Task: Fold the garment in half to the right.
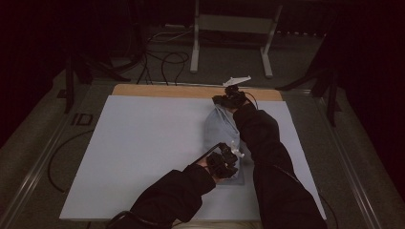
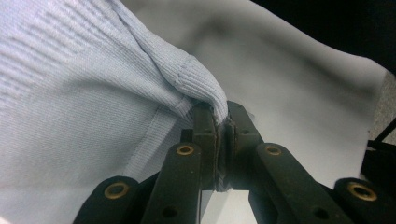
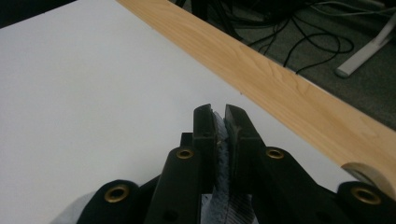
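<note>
Left gripper (image 2: 222, 122) clenching ribbed pale-blue knit garment (image 2: 84, 93), right gripper (image 3: 220, 122) pinching its far edge, white sheet (image 3: 84, 84)

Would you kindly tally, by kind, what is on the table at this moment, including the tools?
Light blue knit garment: 1
White mat on the table: 1
Tools, left and right, each shut on the garment: 2
Total: 4

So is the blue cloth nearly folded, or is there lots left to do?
Partly done, it seems. The blue cloth is already gathered into a narrow strip on the white mat. Right now the left gripper pinches its ribbed edge and the right gripper pinches the far end. Laying it flat and finishing the fold probably remain.
</note>
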